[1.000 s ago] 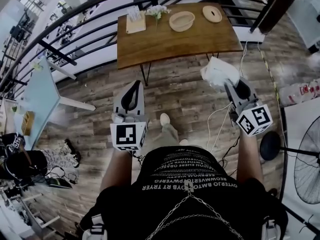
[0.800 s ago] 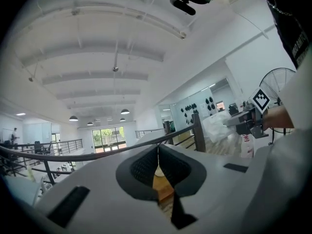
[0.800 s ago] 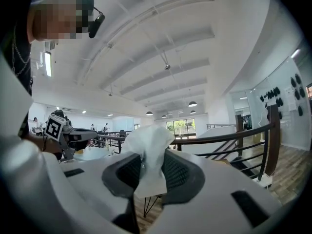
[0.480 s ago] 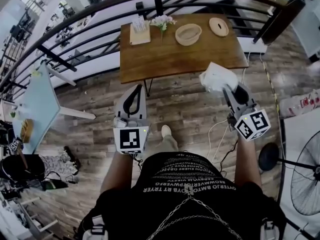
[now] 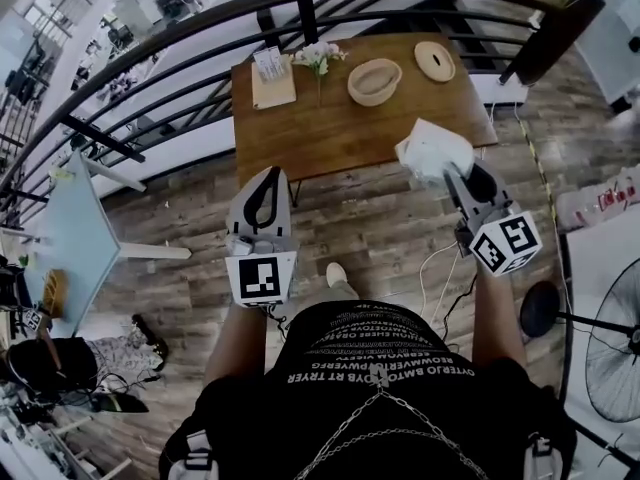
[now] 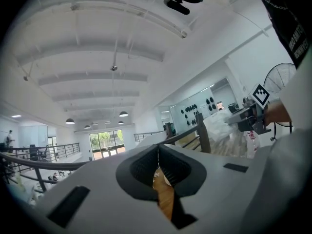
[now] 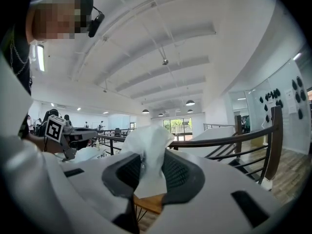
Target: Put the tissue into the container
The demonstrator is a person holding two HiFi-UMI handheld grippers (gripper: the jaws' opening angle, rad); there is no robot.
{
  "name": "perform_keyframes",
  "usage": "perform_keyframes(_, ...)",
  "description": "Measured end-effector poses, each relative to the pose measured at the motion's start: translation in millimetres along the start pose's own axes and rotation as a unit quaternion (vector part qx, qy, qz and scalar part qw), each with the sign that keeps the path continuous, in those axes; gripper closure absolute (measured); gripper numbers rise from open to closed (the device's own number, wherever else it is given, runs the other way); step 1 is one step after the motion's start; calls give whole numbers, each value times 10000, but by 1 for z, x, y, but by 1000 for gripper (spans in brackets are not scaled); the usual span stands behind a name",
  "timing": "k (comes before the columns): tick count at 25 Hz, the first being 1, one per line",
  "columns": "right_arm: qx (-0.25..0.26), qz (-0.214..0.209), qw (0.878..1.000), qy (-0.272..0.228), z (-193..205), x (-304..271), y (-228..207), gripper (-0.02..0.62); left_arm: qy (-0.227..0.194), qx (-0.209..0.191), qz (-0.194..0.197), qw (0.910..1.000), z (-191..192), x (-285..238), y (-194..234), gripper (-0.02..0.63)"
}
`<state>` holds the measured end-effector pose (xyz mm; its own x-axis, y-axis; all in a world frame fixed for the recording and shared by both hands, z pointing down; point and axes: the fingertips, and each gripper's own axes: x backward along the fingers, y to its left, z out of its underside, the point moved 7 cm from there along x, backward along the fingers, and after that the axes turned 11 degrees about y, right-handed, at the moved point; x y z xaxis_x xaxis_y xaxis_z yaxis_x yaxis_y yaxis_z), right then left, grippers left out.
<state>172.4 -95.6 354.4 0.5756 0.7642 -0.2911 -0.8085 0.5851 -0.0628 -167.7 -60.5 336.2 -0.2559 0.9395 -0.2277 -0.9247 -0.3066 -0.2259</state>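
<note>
Tissue (image 7: 148, 143) clamped in right gripper (image 7: 147, 175)
Its long axis runs upward between the jaws, crumpled end poking past the tips; left gripper (image 6: 158, 170) is closed, empty.

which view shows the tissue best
Right gripper view: the tissue sits close and central, pinched in the right claw. The head view shows it as a white wad at that claw's tip; the left gripper view shows only a small pale patch at right.

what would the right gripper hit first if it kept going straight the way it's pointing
Probably the black railing: the right gripper, shut on the tissue, points across the wooden table toward the bowl but seems held above both. Height is hard to judge, so the bowl could come first.
</note>
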Motion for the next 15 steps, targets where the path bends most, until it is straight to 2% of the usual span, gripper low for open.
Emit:
perform_keyframes(9, 162, 147, 9998, 28, -33, -57, 13, 492, 233, 50, 211, 9995, 12, -39, 52, 577)
perform_keyframes(15, 273, 247, 9991, 202, -38, -71, 25, 492, 166, 86, 513, 9985, 21, -56, 61, 577)
